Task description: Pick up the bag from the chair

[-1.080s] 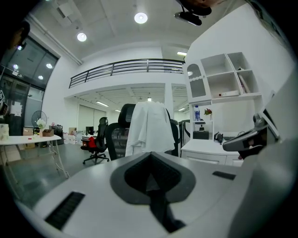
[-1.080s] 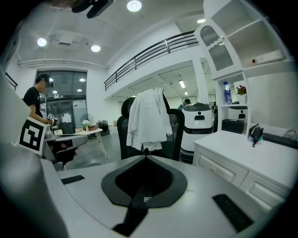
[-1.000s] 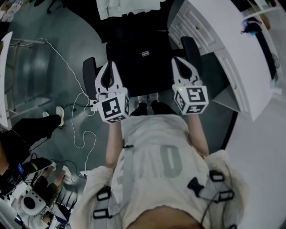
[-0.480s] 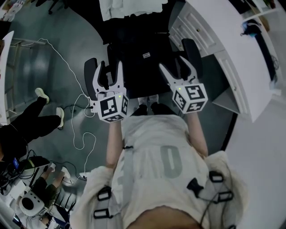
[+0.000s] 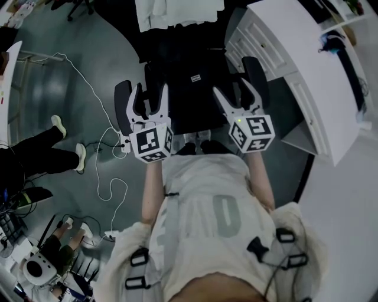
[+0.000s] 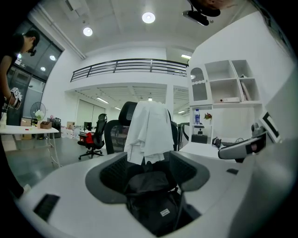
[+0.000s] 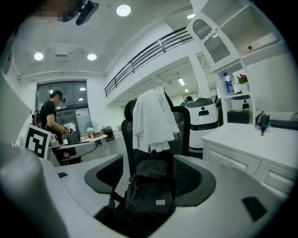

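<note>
A black bag (image 5: 190, 82) with a small white label stands on the seat of a black office chair (image 5: 122, 104), leaning on the backrest. My left gripper (image 5: 152, 94) is at the chair's front left and my right gripper (image 5: 233, 91) at its front right, both just short of the bag. Both have just been opening and now stand open, with nothing pressed between the fingers. In the left gripper view the bag (image 6: 153, 200) shows beyond the spread jaws of the left gripper (image 6: 146, 179). In the right gripper view the bag (image 7: 151, 188) lies ahead of the right gripper (image 7: 151, 179).
A white garment (image 5: 177, 12) hangs over the chair's backrest. A white desk with drawers (image 5: 295, 65) stands close on the right. A white cable (image 5: 100, 135) trails over the floor at the left, near another person's legs (image 5: 41, 153).
Both grippers went from shut to wide open, staying in front of the chair. The other person's legs at the left shifted.
</note>
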The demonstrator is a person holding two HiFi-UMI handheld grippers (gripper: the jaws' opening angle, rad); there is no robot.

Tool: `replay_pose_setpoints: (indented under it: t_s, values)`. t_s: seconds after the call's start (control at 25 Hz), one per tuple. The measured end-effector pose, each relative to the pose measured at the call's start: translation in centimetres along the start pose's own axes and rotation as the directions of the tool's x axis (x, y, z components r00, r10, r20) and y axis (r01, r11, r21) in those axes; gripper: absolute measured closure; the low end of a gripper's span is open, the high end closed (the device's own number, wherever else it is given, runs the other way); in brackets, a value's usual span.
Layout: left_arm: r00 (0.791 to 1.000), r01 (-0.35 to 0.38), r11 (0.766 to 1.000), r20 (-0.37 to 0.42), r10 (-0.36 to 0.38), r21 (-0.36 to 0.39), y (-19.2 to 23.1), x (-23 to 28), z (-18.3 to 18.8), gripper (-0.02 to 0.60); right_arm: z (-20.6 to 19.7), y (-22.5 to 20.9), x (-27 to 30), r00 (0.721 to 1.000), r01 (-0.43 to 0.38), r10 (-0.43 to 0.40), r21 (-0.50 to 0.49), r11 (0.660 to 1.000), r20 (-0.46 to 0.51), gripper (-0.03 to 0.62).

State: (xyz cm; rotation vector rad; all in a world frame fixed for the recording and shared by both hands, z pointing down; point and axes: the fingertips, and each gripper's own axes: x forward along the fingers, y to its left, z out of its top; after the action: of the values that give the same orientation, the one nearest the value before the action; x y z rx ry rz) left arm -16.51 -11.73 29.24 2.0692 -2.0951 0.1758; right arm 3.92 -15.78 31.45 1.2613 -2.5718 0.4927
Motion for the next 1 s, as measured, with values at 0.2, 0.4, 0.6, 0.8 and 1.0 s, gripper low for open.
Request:
replay_pose_setpoints:
  t_s: [0.2, 0.4, 0.6, 0.8, 1.0]
  values:
    - [1.000, 0.005, 1.000, -0.015, -0.005, 0.023, 0.3, 1.0, -0.3, 0.314, -0.2, -0.9, 1.2, 1.000, 0.010, -0.009, 0.004, 1.000, -0.010, 0.289]
    - [0.999, 0.011, 1.000, -0.048, -0.011, 0.014, 2.0, 3.2, -1.7, 0.314, 0.5, -2.0, 4.2, 1.000, 0.017, -0.017, -0.001, 1.000, 0.007, 0.290]
    - [0.997, 0.032, 0.999, -0.074, -0.030, 0.014, 3.0, 7.8, -6.7, 0.316, -2.1, -4.7, 10.2, 1.000, 0.010, -0.010, -0.037, 0.999, -0.007, 0.290]
    - [0.998, -0.027, 1.000, -0.052, 0.026, -0.006, 5.8, 13.0, -12.5, 0.316, -6.9, -6.6, 16.8, 1.000, -0.014, 0.012, -0.064, 0.998, -0.020, 0.290]
    - [0.996, -0.036, 0.999, -0.078, 0.036, -0.003, 5.9, 16.2, -19.6, 0.314, -13.9, -10.6, 20.5, 1.000, 0.004, -0.006, -0.061, 0.998, -0.025, 0.290]
